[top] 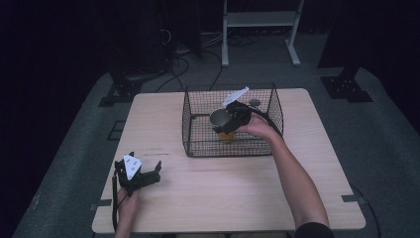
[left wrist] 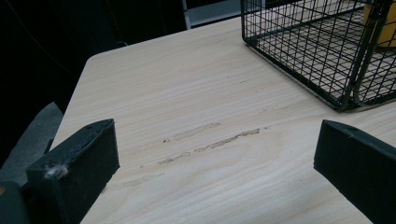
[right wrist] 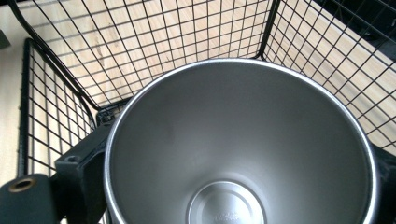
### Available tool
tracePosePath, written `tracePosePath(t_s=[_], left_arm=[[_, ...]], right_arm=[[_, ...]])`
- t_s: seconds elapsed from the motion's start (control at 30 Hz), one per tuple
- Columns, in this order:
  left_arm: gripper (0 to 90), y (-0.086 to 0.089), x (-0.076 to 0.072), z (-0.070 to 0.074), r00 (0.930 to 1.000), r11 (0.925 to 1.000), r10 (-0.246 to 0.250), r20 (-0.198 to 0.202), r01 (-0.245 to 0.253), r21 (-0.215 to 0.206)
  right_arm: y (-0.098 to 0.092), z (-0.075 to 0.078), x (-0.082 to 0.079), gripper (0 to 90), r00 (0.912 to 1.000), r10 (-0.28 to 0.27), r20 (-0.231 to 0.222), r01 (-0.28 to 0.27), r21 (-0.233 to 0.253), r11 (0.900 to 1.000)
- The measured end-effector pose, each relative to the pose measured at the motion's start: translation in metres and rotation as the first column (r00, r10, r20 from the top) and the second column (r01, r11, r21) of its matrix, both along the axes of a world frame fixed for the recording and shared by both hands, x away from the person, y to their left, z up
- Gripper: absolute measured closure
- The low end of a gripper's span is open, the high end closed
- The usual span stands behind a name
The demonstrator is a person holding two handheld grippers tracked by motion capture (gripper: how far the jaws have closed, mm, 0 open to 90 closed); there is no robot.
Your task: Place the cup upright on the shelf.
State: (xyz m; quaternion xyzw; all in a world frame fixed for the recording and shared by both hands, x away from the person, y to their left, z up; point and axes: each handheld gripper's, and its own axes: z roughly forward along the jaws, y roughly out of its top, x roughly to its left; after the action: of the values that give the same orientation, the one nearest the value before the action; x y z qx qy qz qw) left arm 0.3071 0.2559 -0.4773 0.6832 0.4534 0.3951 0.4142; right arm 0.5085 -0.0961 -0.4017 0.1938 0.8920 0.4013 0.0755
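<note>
My right gripper (top: 231,118) is held over the black wire basket (top: 198,148) and is shut on a steel cup (top: 219,118). In the right gripper view the cup (right wrist: 243,154) is empty, its open mouth faces the camera, and a black jaw presses each side of its rim; my right gripper (right wrist: 233,186) has basket mesh (right wrist: 154,42) behind it. A yellow object (top: 226,136) lies in the basket right under the cup. Near the table's front left my left gripper (top: 144,168) rests open, holding nothing. Its jaws stand wide apart over bare wood at my left gripper (left wrist: 217,149).
The wooden table (top: 237,198) has bare room in front of and to the left of the basket; scuff marks (left wrist: 210,140) lie ahead of the left jaws. A small round grey object (top: 254,102) sits at the basket's back. A white frame (top: 257,20) and cables (top: 178,64) are on the floor beyond.
</note>
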Motion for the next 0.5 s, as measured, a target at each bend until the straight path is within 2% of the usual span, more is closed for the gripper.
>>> tracePosePath(t_s=[0.17, 0.23, 0.33, 0.5], left_arm=[[0.0, 0.0, -0.0001, 0.0, 1.0, 1.0, 0.0, 0.001, 0.0, 0.0], [0.0, 0.0, -0.0002, 0.0, 1.0, 1.0, 0.0, 0.001, 0.0, 0.0], [0.0, -0.0001, -0.0001, 0.0, 1.0, 1.0, 0.0, 0.001, 0.0, 0.001], [0.0, -0.0001, -0.0001, 0.0, 1.0, 1.0, 0.001, 0.001, -0.001, 0.001]], right_arm=[[0.0009, 0.0005, -0.0015, 7.1, 0.9999, 0.001, 0.011, -0.001, -0.01, 1.0], [0.001, 0.0011, -0.0019, 3.3, 0.9998, -0.007, 0.021, 0.008, -0.013, 1.0], [-0.0004, 0.0041, -0.002, 3.0, 0.9994, -0.021, 0.028, 0.021, 0.0, 1.0], [-0.0009, 0.007, -0.0041, 3.0, 0.9993, -0.015, 0.034, 0.014, 0.004, 1.0]])
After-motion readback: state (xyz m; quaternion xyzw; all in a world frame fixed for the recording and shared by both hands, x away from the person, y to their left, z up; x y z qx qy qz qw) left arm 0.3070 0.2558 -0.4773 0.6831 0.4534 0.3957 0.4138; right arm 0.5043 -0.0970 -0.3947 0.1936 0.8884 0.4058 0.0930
